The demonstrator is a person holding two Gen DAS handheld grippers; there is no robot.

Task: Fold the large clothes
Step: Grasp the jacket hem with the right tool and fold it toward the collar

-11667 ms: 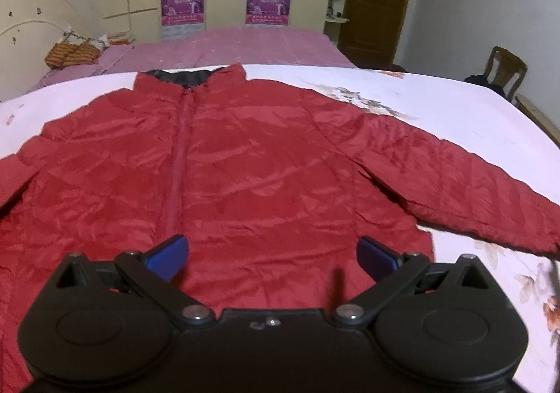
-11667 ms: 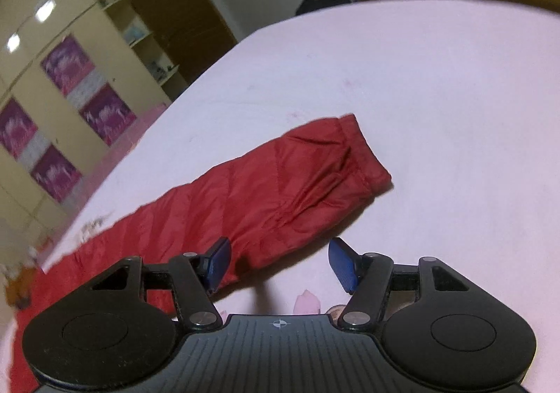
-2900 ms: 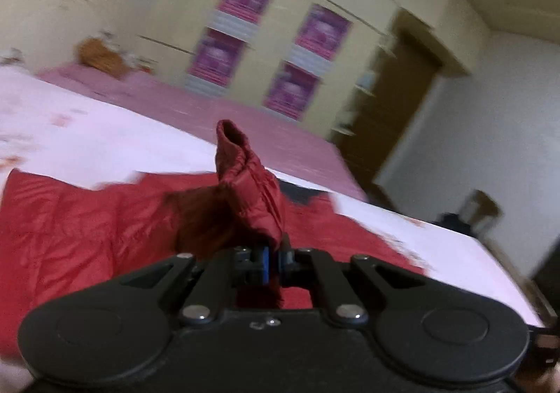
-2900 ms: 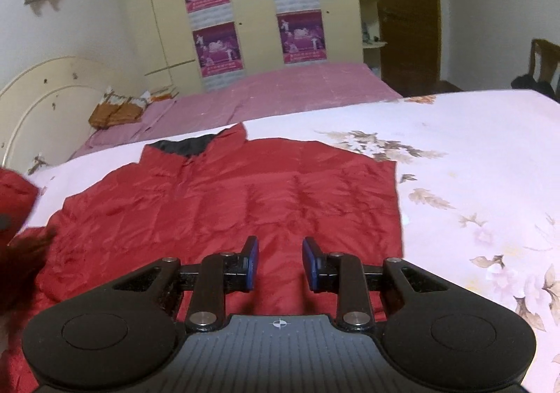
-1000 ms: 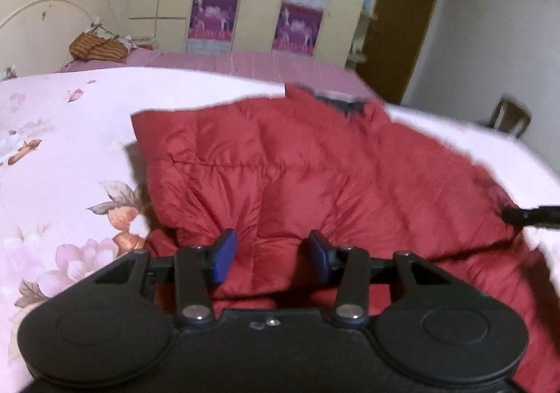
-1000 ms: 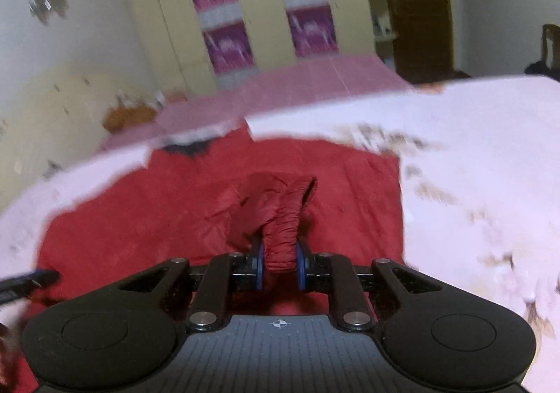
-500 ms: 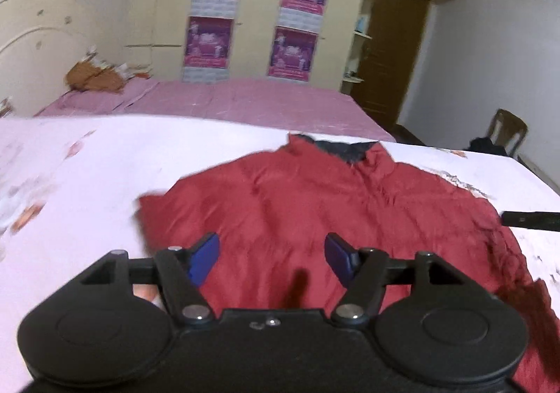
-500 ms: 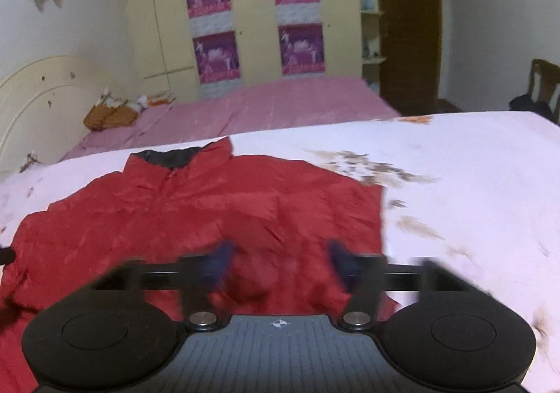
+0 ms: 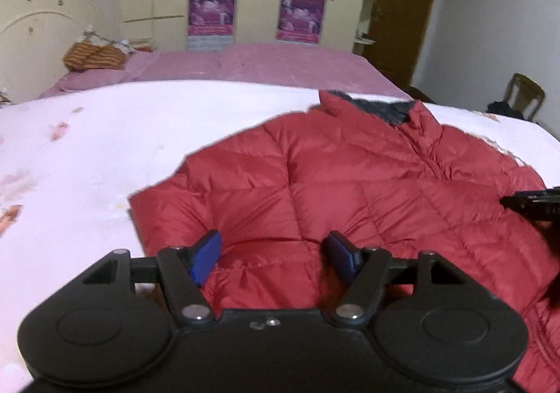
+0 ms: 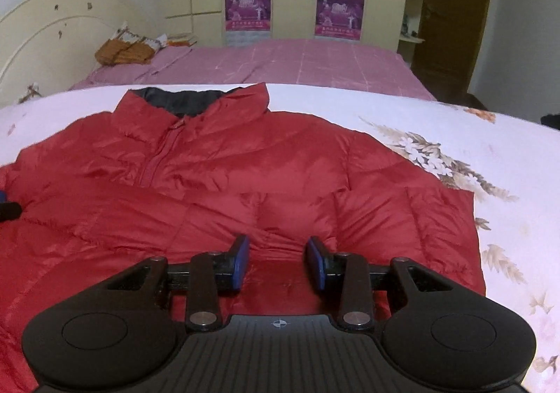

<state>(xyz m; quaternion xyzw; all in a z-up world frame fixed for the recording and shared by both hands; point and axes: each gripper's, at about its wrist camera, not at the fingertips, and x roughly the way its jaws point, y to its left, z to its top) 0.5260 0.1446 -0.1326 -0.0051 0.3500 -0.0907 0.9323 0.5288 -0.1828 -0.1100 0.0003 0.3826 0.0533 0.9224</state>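
A red puffer jacket lies flat on the white floral bedsheet, collar away from me, both sleeves folded in across its front. It also shows in the right wrist view. My left gripper is open and empty, just above the jacket's left side. My right gripper is open and empty over the folded right sleeve. The right gripper's tip shows at the right edge of the left wrist view.
A second bed with a pink cover stands behind, with an orange bundle on it. A wardrobe with purple posters and a brown door line the back wall. A chair stands at far right.
My right gripper has let go of the right sleeve, which now lies folded across the jacket, and has opened. My left gripper has opened wider and stays over the jacket's left side.
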